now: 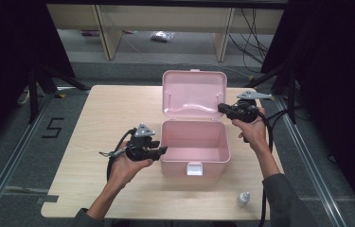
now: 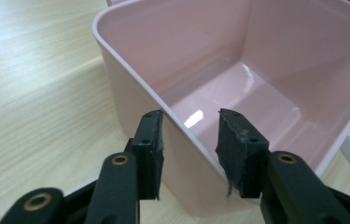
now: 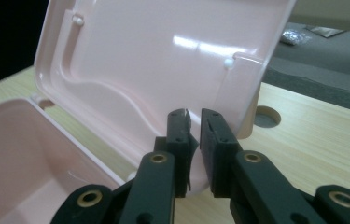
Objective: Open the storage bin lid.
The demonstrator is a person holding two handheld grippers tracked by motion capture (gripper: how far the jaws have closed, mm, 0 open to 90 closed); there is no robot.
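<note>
Small white bottle (image 1: 244, 199) lying near the bench (image 1: 94, 137) edge, left gripper (image 2: 189, 140) standing partly open astride the pink box (image 1: 194, 142) wall, right gripper (image 3: 195, 122) sitting narrowly parted around the raised lid (image 1: 194, 94) edge.

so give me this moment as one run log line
box: open | lid: up | left gripper: astride box wall | right gripper: on lid edge

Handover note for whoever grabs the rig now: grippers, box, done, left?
Left gripper: jaws astride the left wall of the pink box, a gap showing at the pads; not clamped.
Right gripper: jaws narrow on the lower corner edge of the lid; contact unclear.
Box mid-table, lid raised upright, inside empty.
Small white bottle near the front edge, untouched.
Done: lid opened.
Left: probably loading the bottle, then closing.
</note>
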